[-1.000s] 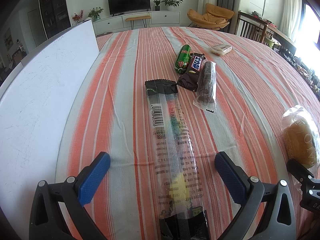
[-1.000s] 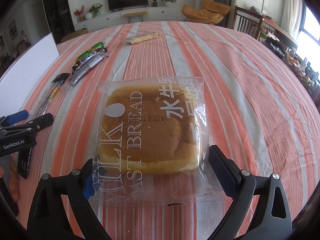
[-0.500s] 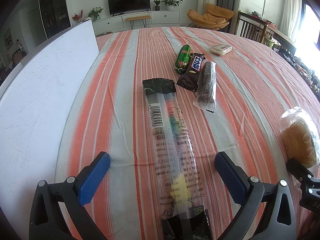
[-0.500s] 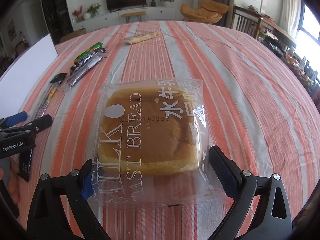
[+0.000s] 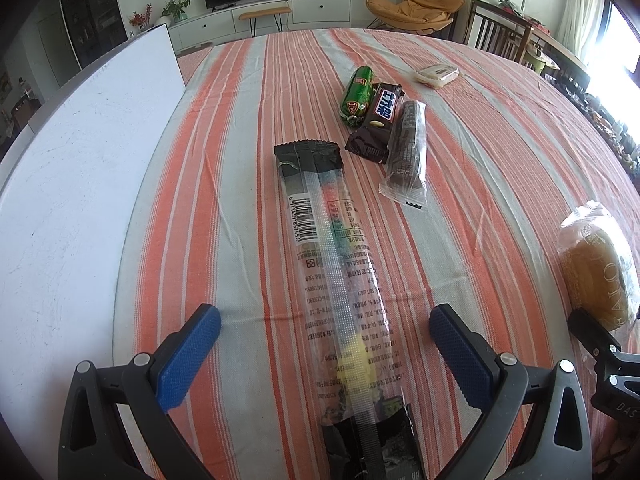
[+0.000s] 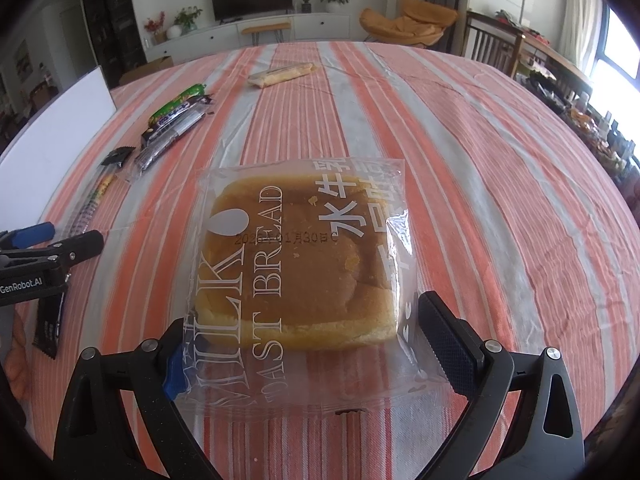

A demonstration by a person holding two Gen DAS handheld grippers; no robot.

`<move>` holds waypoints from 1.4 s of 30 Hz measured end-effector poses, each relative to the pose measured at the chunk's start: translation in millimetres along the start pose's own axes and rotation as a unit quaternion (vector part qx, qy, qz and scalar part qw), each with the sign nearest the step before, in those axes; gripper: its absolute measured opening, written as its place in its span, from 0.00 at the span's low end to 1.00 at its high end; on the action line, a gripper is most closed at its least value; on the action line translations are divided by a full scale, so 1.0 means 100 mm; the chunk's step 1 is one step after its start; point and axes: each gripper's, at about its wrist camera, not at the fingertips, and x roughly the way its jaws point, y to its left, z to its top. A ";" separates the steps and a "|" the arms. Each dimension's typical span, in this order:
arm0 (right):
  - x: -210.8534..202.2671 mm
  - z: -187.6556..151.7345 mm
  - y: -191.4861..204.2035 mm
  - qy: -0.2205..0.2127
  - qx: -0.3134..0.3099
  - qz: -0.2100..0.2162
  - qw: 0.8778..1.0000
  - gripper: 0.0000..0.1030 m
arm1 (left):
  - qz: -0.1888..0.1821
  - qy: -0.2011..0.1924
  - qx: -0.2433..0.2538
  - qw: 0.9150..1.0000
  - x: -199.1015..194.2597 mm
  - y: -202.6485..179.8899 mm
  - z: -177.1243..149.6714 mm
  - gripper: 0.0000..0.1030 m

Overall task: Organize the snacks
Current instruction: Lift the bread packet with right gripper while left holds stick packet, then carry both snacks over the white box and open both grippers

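Left tongs (image 5: 325, 354) gape wide astride the long packet (image 5: 332, 280); right tongs (image 6: 300, 346) stand wide around the bread (image 6: 298, 264), perhaps brushing its wrapper, on the tabletop (image 6: 480, 160).

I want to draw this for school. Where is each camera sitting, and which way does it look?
Left wrist view: sits on the left gripper, looking forward along its open fingers over the long candy pack toward the TV wall.
Right wrist view: sits on the right gripper, looking forward over the bread bag between its open fingers; the left gripper shows at the edge.
Shared: both see the striped tablecloth, the candy pack, the bread bag and the white board.
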 end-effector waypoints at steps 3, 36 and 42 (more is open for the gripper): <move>0.02 0.07 -0.01 0.038 0.000 0.001 0.999 0.96 | -0.007 0.023 0.011 1.000 0.00 -0.03 0.02 1.00; -1.83 0.72 1.06 -0.115 -0.026 0.230 0.966 0.73 | -0.146 -0.257 -0.179 0.938 -2.97 1.82 -0.57 0.11; -2.03 0.93 2.28 -0.082 -0.115 0.335 0.932 0.75 | -0.021 -0.239 -0.232 0.943 -2.82 2.66 -0.81 0.12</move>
